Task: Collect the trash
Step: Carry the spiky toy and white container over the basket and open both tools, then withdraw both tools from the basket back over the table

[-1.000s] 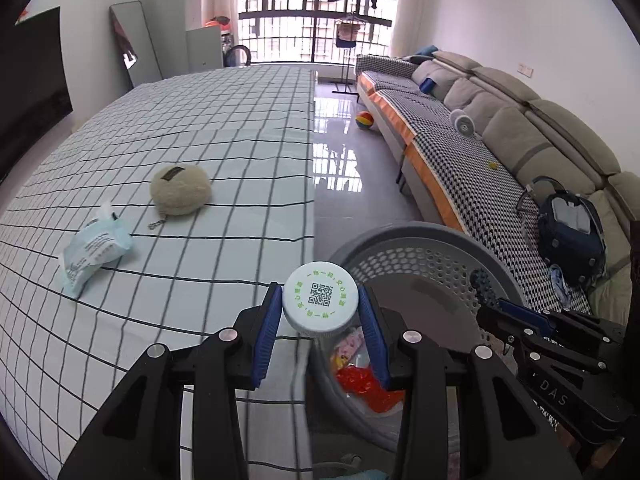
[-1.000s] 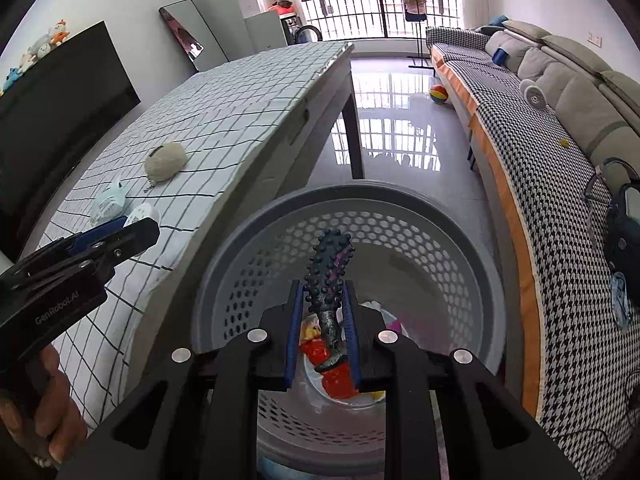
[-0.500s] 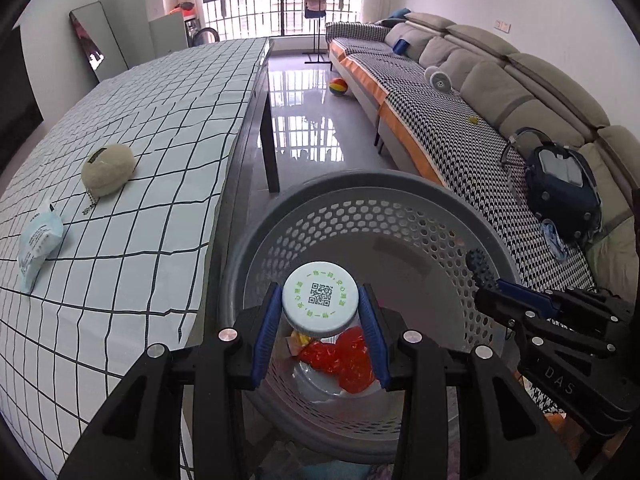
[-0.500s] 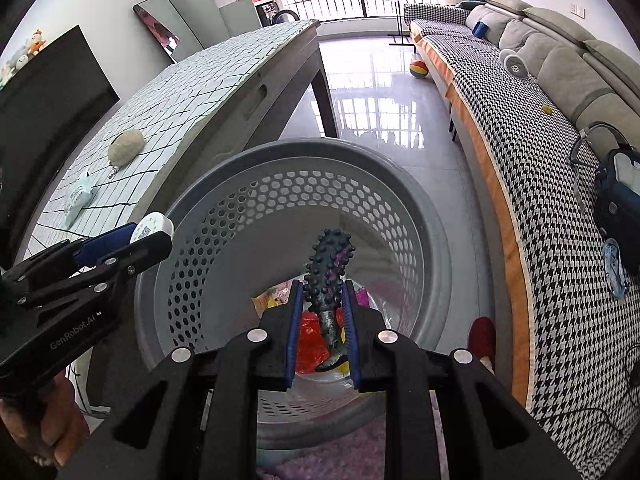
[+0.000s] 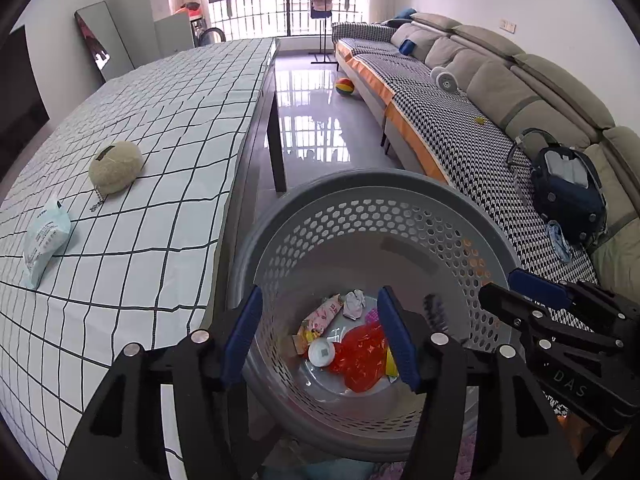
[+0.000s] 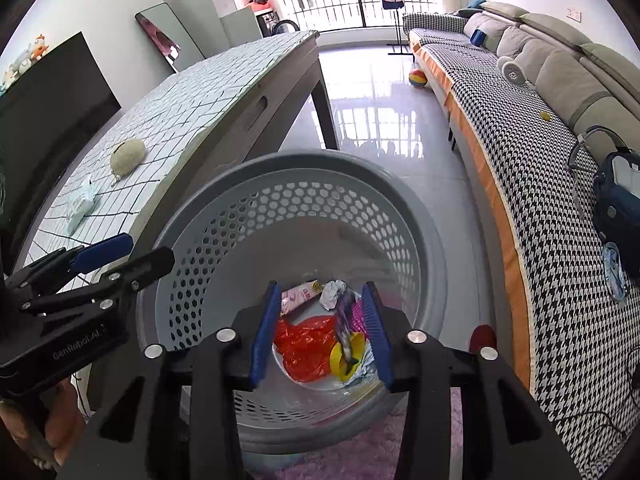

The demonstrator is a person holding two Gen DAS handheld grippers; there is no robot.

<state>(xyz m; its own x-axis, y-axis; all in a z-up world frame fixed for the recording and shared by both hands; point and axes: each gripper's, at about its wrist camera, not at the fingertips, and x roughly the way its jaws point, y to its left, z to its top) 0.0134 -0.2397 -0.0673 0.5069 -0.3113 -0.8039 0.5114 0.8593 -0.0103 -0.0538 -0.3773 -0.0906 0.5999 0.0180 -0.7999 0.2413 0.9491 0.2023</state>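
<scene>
My left gripper [image 5: 320, 336] hangs over the grey perforated basket [image 5: 380, 184], jaws opening with nothing between them. The white round cap [image 5: 321, 353] lies at the basket's bottom beside a red plastic wrapper [image 5: 360, 354], a pink packet [image 5: 326, 312] and crumpled white paper [image 5: 354, 304]. My right gripper [image 6: 320, 332] is also above the basket [image 6: 300, 160], jaws opening. The dark spiky toy [image 6: 346, 320] is blurred between the pads, loose and dropping. Each gripper shows in the other's view: the right gripper [image 5: 520, 292] and the left gripper [image 6: 108, 256].
Left of the basket stands a table with a checked cloth [image 5: 160, 128]; on it lie a tissue pack [image 5: 44, 240] and a beige round pouch [image 5: 116, 166]. A long sofa [image 5: 460, 140] with a dark bag [image 5: 568, 192] runs along the right. A hand [image 6: 40, 432] holds the left gripper.
Both grippers swung from the table side to over the basket and sank a little. Both then opened: the white cap fell into the basket and the spiky toy left the right pads.
</scene>
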